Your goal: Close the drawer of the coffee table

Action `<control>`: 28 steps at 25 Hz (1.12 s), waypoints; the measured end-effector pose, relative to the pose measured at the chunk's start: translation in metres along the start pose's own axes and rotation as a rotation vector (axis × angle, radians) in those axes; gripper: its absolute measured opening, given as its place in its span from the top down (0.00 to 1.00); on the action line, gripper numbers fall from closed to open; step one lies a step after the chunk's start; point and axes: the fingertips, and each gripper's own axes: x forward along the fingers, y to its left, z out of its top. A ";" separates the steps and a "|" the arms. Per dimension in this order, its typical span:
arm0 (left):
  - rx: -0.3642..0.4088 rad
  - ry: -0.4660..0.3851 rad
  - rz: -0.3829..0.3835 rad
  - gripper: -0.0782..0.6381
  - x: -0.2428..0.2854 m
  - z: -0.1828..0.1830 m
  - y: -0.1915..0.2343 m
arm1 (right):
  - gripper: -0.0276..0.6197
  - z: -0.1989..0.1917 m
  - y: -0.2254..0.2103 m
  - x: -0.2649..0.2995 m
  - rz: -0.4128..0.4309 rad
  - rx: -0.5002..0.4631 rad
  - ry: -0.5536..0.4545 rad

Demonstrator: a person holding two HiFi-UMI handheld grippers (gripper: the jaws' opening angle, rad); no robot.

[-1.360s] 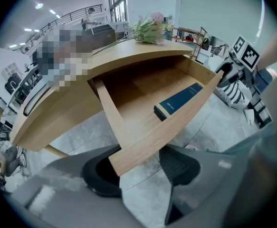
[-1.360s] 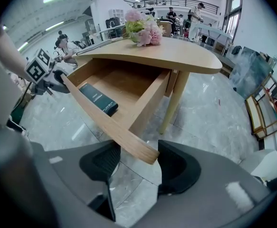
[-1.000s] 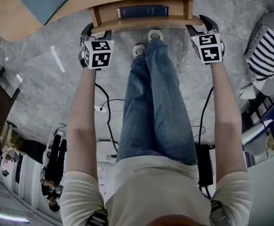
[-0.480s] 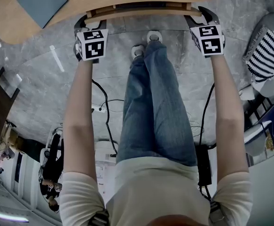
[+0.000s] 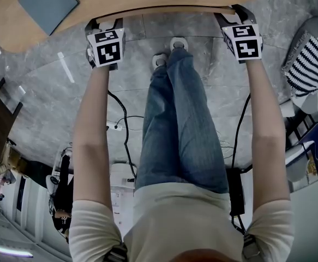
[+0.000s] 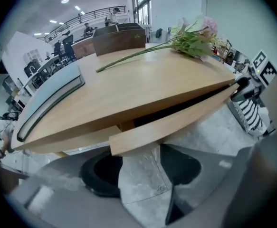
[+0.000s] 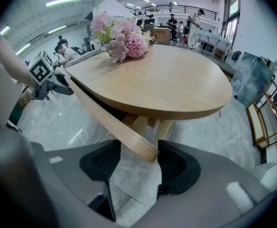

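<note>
**With the Drawer Almost Home, a Gripper Stands at Each End of Its Front**

Because the drawer front (image 6: 176,122) is a long, curved strip of pale wood, the person has stationed one tool at each of its ends, which looks like a way to push it in square and keep it from jamming. The left gripper (image 6: 145,169) has its jaws spread, with grey stone floor (image 5: 55,81) showing through the gap and the left end of the strip just above it. The right gripper (image 7: 136,167) is spread as well, and the strip's right end pokes in between its two dark jaws with a sliver of space on either side. Neither tool pinches the wood. Wide jaws probably serve to straddle the board so it cannot slide off sideways during the push.

As for the drawer itself, it sits tucked under the coffee table (image 6: 143,87), nearly flush with the rim. The left gripper view shows a dark slit between tabletop and front, widening toward the far end, so a last bit of travel seems left. Pink flowers (image 7: 121,37) and a grey-blue book (image 6: 48,99) lie on top, well clear of the work.
</note>
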 end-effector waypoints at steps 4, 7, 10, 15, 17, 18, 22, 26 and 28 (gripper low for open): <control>-0.110 -0.026 0.009 0.55 -0.003 0.013 0.003 | 0.58 0.007 -0.004 0.002 -0.003 0.001 -0.005; -0.132 -0.019 0.016 0.55 0.001 0.014 0.005 | 0.58 0.011 -0.008 0.004 -0.003 -0.001 -0.004; -0.137 -0.020 0.019 0.55 0.004 0.017 0.006 | 0.58 0.015 -0.010 0.006 -0.004 0.001 -0.007; -0.141 -0.023 0.026 0.55 0.005 0.023 0.008 | 0.58 0.020 -0.013 0.007 -0.009 -0.001 -0.016; -0.142 -0.020 0.028 0.55 0.005 0.023 0.008 | 0.58 0.020 -0.014 0.007 -0.014 -0.001 -0.020; -0.145 -0.021 0.029 0.55 0.005 0.023 0.008 | 0.57 0.019 -0.014 0.007 -0.020 0.000 -0.021; -0.198 -0.043 0.023 0.55 0.003 0.021 0.008 | 0.57 0.017 -0.014 0.005 -0.059 0.037 -0.051; -0.290 -0.119 0.001 0.55 -0.008 0.024 0.004 | 0.61 0.013 -0.016 -0.005 -0.101 0.138 -0.111; -0.308 -0.146 -0.018 0.60 -0.015 0.023 -0.001 | 0.63 0.009 -0.014 -0.012 -0.123 0.173 -0.129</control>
